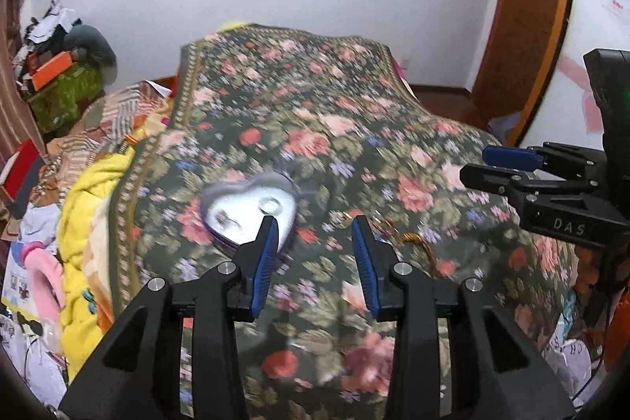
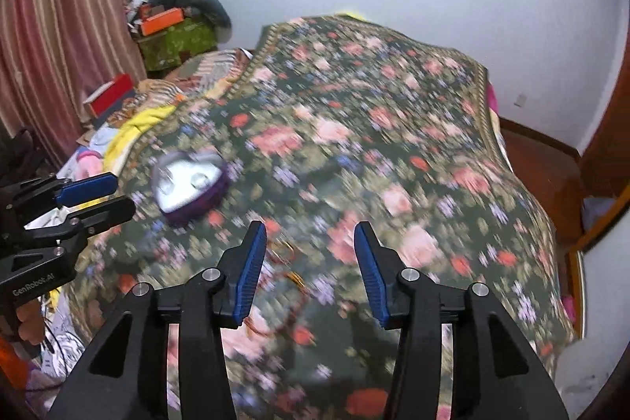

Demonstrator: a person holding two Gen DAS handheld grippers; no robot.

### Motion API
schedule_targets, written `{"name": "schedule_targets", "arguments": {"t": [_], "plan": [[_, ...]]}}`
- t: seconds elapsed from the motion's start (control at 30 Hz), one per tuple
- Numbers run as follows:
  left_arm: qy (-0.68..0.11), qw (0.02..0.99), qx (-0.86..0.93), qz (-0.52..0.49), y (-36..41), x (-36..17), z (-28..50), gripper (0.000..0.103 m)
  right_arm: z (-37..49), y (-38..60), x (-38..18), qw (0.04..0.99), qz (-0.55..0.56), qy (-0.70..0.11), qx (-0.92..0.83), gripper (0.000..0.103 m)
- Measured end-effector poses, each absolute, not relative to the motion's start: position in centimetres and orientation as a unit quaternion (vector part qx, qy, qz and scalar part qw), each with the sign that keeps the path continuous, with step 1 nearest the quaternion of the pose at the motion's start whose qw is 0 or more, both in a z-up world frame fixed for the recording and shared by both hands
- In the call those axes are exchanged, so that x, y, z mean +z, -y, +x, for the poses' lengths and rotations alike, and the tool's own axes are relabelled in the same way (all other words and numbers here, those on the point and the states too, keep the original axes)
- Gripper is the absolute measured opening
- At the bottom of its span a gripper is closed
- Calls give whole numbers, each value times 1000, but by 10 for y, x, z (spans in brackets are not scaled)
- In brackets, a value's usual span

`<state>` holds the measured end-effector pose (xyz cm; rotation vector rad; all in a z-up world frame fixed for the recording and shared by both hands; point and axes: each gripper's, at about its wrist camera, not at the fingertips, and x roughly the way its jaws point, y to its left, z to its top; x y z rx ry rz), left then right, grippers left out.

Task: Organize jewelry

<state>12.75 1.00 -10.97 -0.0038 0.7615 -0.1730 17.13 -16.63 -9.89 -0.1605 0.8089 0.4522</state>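
A floral bedspread [image 1: 315, 128] in dark green with pink roses covers the bed and fills most of both views. On it sits a heart-shaped tin [image 1: 246, 211], purple-walled with a pale shiny inside, holding what look like two small pieces, too blurred to name. Just right of the tin, gold jewelry [image 1: 380, 227] lies loose on the cloth, thin chains and rings smeared by motion. The left gripper [image 1: 315, 227] hovers over the tin's right edge, its blue-padded jaws spread wide with nothing between them. The right gripper [image 2: 311, 233] hangs to the tin's right, above the gold pieces, jaws likewise parted and empty.
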Motion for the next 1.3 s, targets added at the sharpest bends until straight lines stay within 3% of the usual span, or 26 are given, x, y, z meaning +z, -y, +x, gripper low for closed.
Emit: {"name": "schedule_targets", "arguments": {"t": [0.7,0.97,1.03,1.13,1.3], "plan": [[-483,866,-125,37,50,-200,170,35,168,202,-148,864,-49,-458,204,43],[-477,866,-144,48,61,-208,183,35,174,200,-154,858,-44,-466,209,43],[-475,866,-146,48,62,-208,185,29,175,200,-154,858,-41,-467,210,43],[-475,868,-143,39,59,-209,190,9,175,200,-153,856,-36,-469,213,43],[-474,869,-142,21,48,-208,191,6,175,193,-157,848,-35,-479,225,43]]}}
